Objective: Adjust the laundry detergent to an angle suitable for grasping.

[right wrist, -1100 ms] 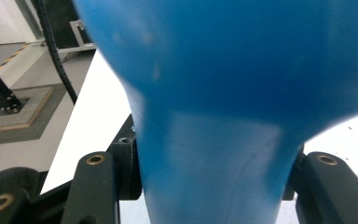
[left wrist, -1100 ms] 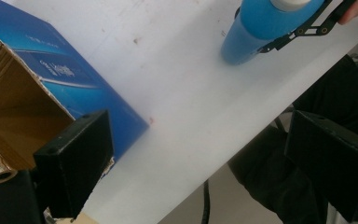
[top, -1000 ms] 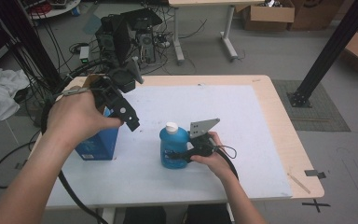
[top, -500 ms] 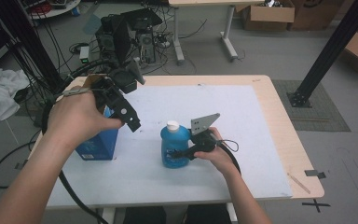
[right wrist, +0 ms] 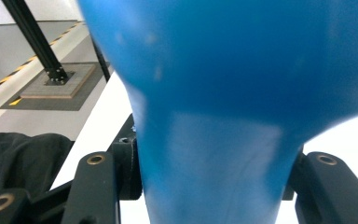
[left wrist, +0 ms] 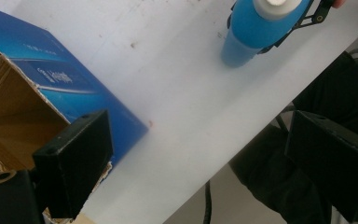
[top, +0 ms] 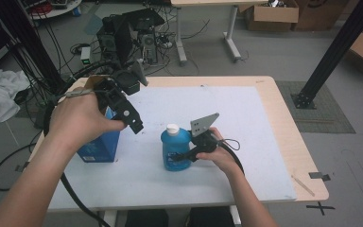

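Almost nothing has moved since a second ago; my right hand only nudged the blue bottle (top: 176, 150) a tiny bit. My right claw (top: 187, 155) is pinching the bottle, which stands upright near the middle of the counter (top: 246, 123), toward its near edge. My left claw (top: 133, 120) is spread wide, holding nothing, above the open blue box (top: 97, 147) by the counter's left edge.

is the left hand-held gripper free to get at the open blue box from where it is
Probably yes. The left hand-held gripper hangs with jaws apart and nothing between them just above the blue cardboard box, whose open top faces it. The blue bottle stands off to the side, clamped in the right hand-held gripper.
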`<state>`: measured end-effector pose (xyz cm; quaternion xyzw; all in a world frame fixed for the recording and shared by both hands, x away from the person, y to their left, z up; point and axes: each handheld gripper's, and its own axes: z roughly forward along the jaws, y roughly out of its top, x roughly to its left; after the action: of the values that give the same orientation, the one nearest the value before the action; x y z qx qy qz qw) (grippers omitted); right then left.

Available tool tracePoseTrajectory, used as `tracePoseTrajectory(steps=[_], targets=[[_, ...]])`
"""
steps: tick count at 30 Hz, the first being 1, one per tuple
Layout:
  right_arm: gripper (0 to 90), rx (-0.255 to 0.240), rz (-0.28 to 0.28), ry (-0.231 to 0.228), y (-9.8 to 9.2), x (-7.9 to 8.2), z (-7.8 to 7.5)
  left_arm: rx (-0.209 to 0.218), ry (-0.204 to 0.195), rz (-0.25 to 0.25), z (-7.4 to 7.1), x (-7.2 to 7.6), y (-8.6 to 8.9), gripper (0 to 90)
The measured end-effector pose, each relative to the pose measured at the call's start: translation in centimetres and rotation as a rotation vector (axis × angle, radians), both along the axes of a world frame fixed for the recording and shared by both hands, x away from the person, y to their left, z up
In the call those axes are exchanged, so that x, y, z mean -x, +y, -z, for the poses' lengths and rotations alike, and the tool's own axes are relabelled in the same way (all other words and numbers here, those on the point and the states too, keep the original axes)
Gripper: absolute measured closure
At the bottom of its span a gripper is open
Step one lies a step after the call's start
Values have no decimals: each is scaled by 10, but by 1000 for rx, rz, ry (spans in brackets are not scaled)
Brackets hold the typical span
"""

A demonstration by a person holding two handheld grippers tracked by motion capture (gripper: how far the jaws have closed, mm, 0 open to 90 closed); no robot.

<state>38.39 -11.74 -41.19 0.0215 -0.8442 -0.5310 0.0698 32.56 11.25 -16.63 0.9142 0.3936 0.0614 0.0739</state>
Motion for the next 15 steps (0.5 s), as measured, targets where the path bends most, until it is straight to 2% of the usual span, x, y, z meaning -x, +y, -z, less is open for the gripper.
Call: tracePoseTrajectory(steps=[15], targets=[[442, 1, -48, -14, 1, -4, 1, -1, 5, 5, 2, 0, 2, 82]])
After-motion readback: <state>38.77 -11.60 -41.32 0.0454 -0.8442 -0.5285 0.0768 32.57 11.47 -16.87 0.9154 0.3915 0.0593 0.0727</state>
